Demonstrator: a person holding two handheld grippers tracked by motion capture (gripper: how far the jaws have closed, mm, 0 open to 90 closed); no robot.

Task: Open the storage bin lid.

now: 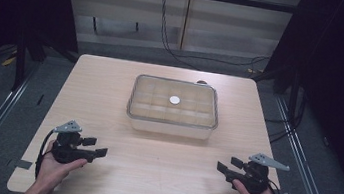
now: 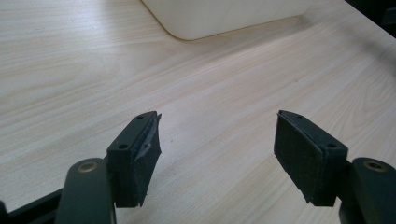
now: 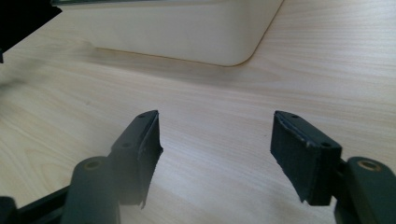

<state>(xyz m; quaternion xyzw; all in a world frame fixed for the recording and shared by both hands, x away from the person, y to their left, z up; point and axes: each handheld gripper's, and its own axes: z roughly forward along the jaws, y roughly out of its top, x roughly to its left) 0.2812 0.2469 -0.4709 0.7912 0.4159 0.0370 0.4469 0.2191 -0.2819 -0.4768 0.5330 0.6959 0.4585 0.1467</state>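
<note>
While both hands rest near the front edge of the surface (image 1: 110, 94), the clear box (image 1: 173, 108) with its lid on sits toward the far edge, about midway between the side edges, well apart from either gripper. A small white disc (image 1: 174, 100) lies at the middle of the lid. No brand, label or writing can be read anywhere. The left gripper (image 1: 97, 148), near the front left corner, has its jaws spread with nothing between them. The right gripper (image 1: 225, 165), near the front right corner, is likewise spread and empty.
</note>
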